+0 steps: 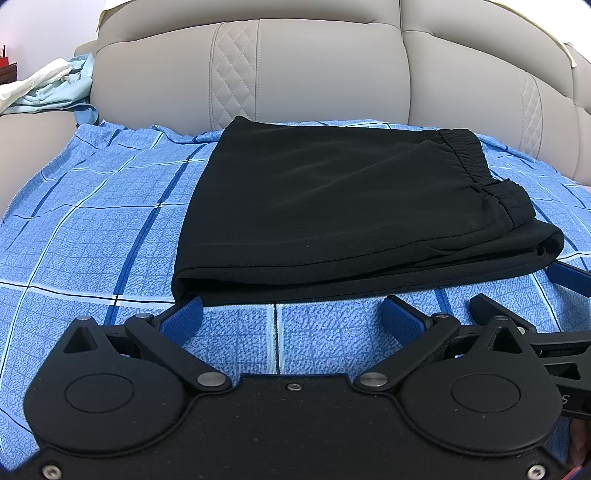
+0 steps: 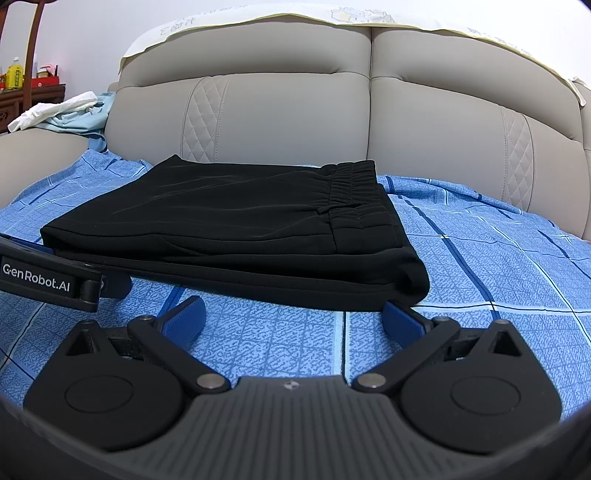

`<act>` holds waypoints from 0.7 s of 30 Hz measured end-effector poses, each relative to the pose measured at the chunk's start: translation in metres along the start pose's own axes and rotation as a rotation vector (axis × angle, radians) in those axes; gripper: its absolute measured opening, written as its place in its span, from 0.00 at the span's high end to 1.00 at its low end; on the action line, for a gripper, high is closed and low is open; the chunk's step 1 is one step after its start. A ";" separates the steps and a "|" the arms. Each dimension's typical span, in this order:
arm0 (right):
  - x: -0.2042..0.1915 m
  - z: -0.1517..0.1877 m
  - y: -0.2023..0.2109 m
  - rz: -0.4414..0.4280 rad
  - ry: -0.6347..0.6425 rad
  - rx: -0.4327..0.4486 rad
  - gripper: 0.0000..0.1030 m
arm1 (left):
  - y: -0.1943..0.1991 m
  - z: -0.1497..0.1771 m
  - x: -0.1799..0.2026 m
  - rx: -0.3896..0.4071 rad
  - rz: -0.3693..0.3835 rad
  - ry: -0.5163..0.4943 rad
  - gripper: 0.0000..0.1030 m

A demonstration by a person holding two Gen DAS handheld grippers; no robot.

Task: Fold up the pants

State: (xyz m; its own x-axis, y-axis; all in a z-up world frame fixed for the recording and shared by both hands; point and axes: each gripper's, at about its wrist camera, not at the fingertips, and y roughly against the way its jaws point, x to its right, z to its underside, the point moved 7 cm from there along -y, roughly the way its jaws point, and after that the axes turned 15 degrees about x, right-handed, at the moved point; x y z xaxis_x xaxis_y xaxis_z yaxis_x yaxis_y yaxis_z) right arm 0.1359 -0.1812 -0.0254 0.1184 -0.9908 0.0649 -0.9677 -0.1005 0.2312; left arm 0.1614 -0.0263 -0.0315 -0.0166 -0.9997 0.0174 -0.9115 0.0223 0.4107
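Here, your black pants [image 1: 332,206] lie folded flat in the middle of the blue checked sheet [image 1: 92,221], waistband toward the sheet's right edge. Your left gripper [image 1: 291,317] and right gripper [image 2: 293,319] both gape wide at the stack's near edge, holding nothing.

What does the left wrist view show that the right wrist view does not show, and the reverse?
Only the left wrist view shows the right gripper from outside, at its right edge, beside the pants.

Only the right wrist view shows a yellow bottle on a wooden cabinet, a printed cloth along the sofa top, and the left gripper's "GenRobot.AI" label.

Both show the folded black pants on the blue checked sheet, the beige sofa back, a pile of light clothes, and open jaws.
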 end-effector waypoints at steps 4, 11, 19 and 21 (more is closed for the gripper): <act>0.000 0.000 0.000 0.000 0.000 0.000 0.00 | 0.000 0.000 0.000 0.000 0.000 0.000 0.00; 0.000 0.000 0.000 0.000 0.000 0.000 0.00 | 0.000 0.001 0.000 0.001 0.000 0.000 0.00; 0.000 0.000 0.000 0.000 0.000 0.001 0.00 | 0.000 -0.001 -0.001 0.001 -0.005 0.005 0.00; 0.000 0.000 0.000 0.000 0.000 0.001 0.00 | 0.000 -0.001 -0.001 0.003 -0.007 0.006 0.00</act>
State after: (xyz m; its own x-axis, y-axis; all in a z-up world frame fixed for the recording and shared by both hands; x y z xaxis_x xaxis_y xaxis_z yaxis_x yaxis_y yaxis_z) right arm 0.1358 -0.1811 -0.0256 0.1182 -0.9908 0.0652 -0.9679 -0.1003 0.2303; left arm 0.1620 -0.0252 -0.0303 -0.0076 -0.9998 0.0195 -0.9127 0.0148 0.4083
